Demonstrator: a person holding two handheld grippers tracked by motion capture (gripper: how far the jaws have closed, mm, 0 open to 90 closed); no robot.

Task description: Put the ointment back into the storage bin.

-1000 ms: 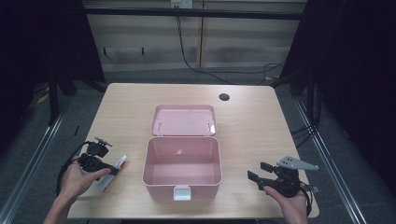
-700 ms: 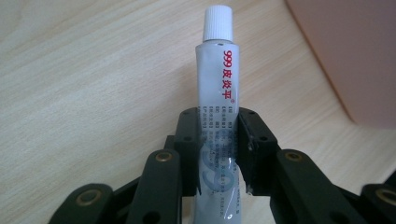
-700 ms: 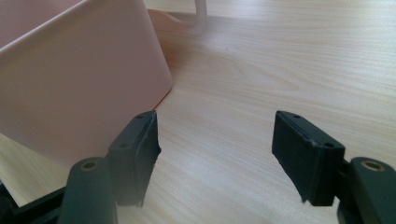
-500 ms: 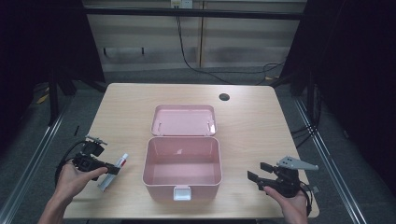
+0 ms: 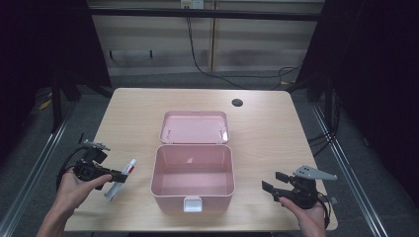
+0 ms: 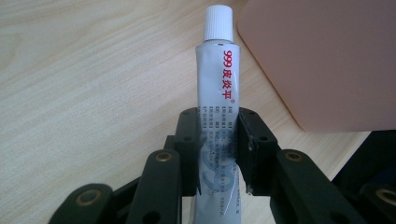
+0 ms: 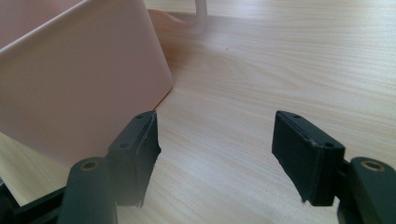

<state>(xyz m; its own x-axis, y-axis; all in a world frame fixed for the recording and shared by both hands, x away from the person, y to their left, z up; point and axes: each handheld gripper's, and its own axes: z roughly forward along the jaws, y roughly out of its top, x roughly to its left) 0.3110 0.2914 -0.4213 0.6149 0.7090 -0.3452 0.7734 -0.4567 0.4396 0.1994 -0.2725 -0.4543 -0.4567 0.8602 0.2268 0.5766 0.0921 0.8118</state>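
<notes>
The pale wooden surface (image 5: 276, 128) carries a pink box (image 5: 193, 177) at its centre, open, with the lid (image 5: 193, 126) folded back flat at the box's twelve o'clock and a white latch (image 5: 192, 204) on the front wall at six o'clock. A small dark round hole (image 5: 237, 102) sits in the surface at about one o'clock from the box. At the box's nine o'clock, the left tool (image 5: 116, 176) is clamped on a grey ointment tube (image 5: 120, 178); the left gripper view shows its two black pads pressing the tube's lower body from either side, the white cap (image 6: 218, 21) pointing away from the tool, red lettering running along the tube, and the box's pink wall just beside the cap end. In the high view the tube slants, cap toward one o'clock. At the box's four o'clock, the right tool (image 5: 271, 182) is held in a hand near the front edge, its jaws apart with bare wood between them, the box's corner close to its left jaw.
</notes>
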